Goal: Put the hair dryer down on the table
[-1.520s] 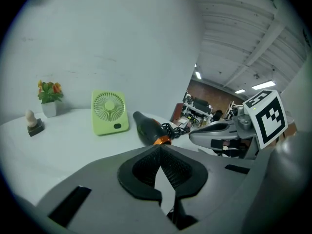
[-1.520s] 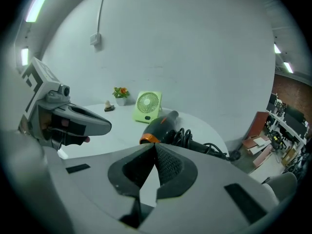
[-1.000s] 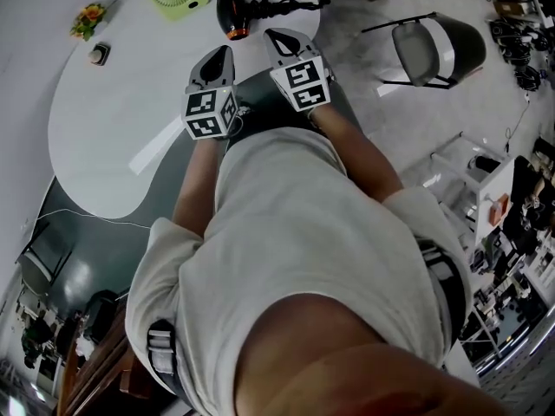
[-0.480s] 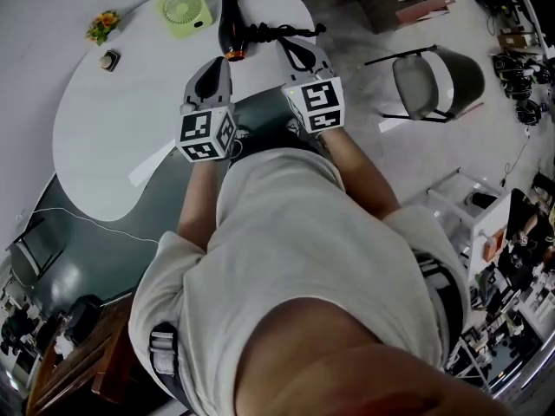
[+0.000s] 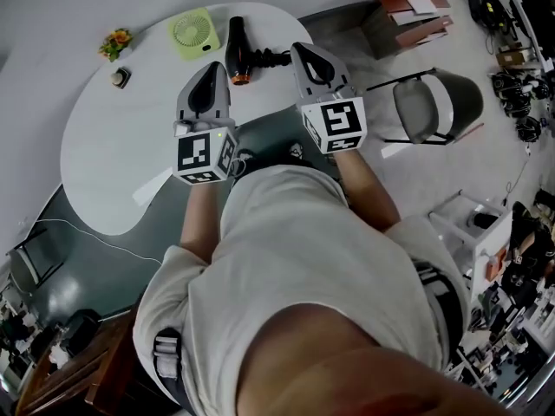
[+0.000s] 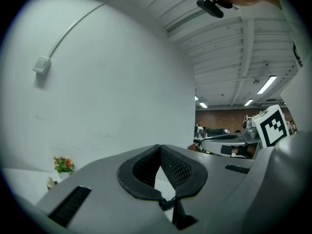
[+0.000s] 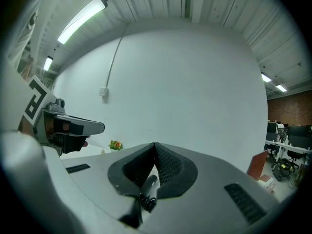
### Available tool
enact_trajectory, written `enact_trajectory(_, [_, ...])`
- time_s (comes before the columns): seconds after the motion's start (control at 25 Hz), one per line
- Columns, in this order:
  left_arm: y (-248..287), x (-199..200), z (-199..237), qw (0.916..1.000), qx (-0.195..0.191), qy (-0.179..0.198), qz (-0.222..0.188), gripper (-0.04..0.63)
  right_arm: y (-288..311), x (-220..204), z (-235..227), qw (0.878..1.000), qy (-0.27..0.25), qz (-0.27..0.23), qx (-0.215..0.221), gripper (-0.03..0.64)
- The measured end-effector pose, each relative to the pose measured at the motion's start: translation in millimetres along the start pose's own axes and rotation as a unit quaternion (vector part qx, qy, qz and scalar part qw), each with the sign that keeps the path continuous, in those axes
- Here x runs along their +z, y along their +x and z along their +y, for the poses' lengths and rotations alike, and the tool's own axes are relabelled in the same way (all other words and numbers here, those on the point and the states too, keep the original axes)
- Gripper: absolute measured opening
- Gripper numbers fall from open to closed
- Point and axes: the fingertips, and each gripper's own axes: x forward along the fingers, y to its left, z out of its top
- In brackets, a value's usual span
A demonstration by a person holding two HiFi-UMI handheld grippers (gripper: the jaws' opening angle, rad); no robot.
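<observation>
White table (image 5: 104,146) curves across the left of the head view. At its far left rim stands a small bunch of orange and yellow flowers (image 5: 115,42), with a small round object (image 5: 120,78) near it, too small to identify. Farther right lies a pale green fan (image 5: 192,31).

The left gripper (image 5: 212,68) hangs above the table's near edge, and its cube (image 5: 205,154) carries black-and-white square markers. In the left gripper view its jaws are clenched tip to tip on nothing (image 6: 158,146).

The hair dryer (image 5: 236,46) lies on the table just right of the fan, between the two grippers and apart from both. It is black, its long axis runs away from the person, and its orange nozzle end points back toward the near edge. Its cord (image 5: 270,57) trails off to the right.

The right gripper (image 5: 305,50) is also marked with squares, and its jaws are clenched and empty (image 7: 155,144). A grey chair (image 5: 434,98) stands on the floor farther right.
</observation>
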Motion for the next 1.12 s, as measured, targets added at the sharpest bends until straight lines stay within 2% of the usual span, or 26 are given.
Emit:
enact_trajectory(0.24, [4, 13, 2, 0.9998, 0.001, 0.018, -0.002, 0.018, -1, 18, 1, 1.0, -0.008, -0.01, 0.001, -0.002])
enact_trajectory(1.12, [-4, 12, 4, 0.9998, -0.003, 0.017, -0.006, 0.018, -6, 26, 0, 1.0, -0.024, -0.01, -0.017, -0.002])
